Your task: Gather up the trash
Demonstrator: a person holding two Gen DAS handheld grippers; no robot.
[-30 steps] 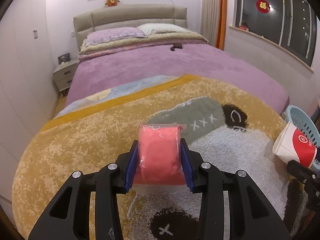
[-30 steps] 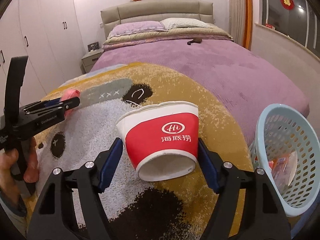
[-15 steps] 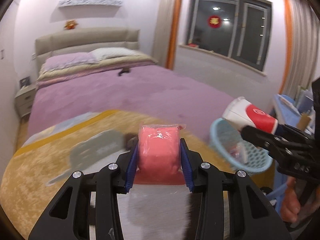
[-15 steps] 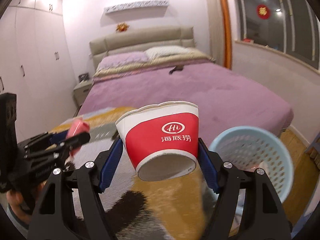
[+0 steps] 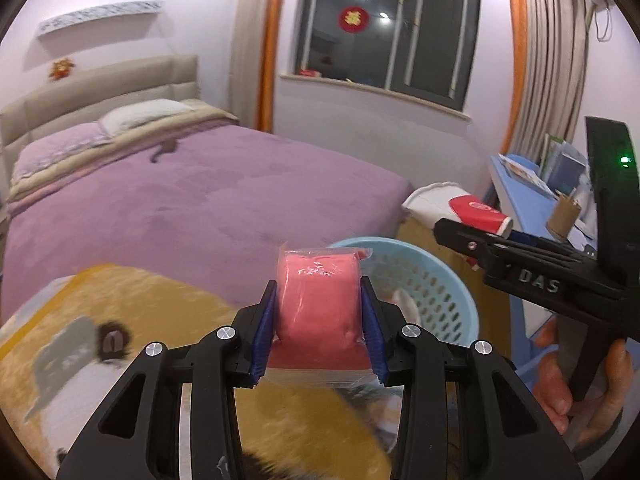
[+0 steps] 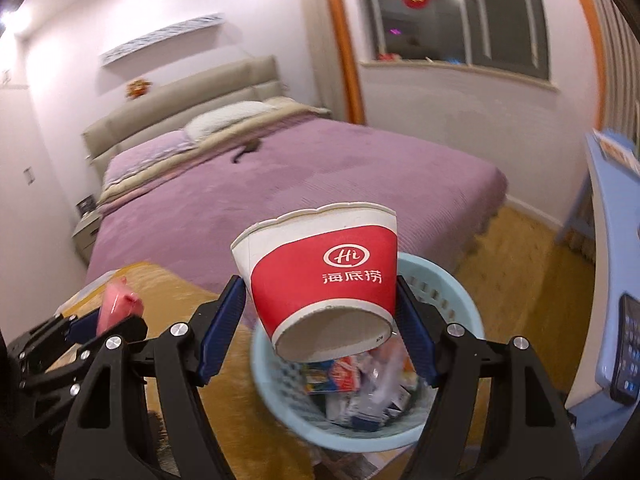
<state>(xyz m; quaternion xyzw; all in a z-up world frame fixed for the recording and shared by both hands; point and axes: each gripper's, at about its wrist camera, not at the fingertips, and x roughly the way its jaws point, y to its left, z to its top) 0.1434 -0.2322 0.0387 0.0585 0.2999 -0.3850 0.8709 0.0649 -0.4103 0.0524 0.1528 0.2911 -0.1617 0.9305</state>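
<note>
My left gripper (image 5: pixel 318 320) is shut on a pink plastic-wrapped packet (image 5: pixel 318 300) and holds it in the air, short of the light blue perforated basket (image 5: pixel 448 280). My right gripper (image 6: pixel 320 320) is shut on a red and white paper cup (image 6: pixel 324 276), upside down, right above the basket (image 6: pixel 468 308), which holds several wrappers. In the left wrist view the right gripper (image 5: pixel 476 236) with the cup (image 5: pixel 456 206) is at the right, above the basket. In the right wrist view the left gripper (image 6: pixel 108 316) with the packet (image 6: pixel 116 306) is at the lower left.
A bed with a purple cover (image 5: pixel 200 200) fills the left and middle. A yellow cartoon blanket (image 5: pixel 140 320) lies at its foot. A blue desk (image 5: pixel 532 192) with books stands to the right of the basket, and a phone (image 6: pixel 626 348) lies on it. Behind is a window (image 5: pixel 388 32).
Both grippers have swung to the right, away from the yellow blanket, to the basket. The cup is now over the basket. Each grip is unchanged.
</note>
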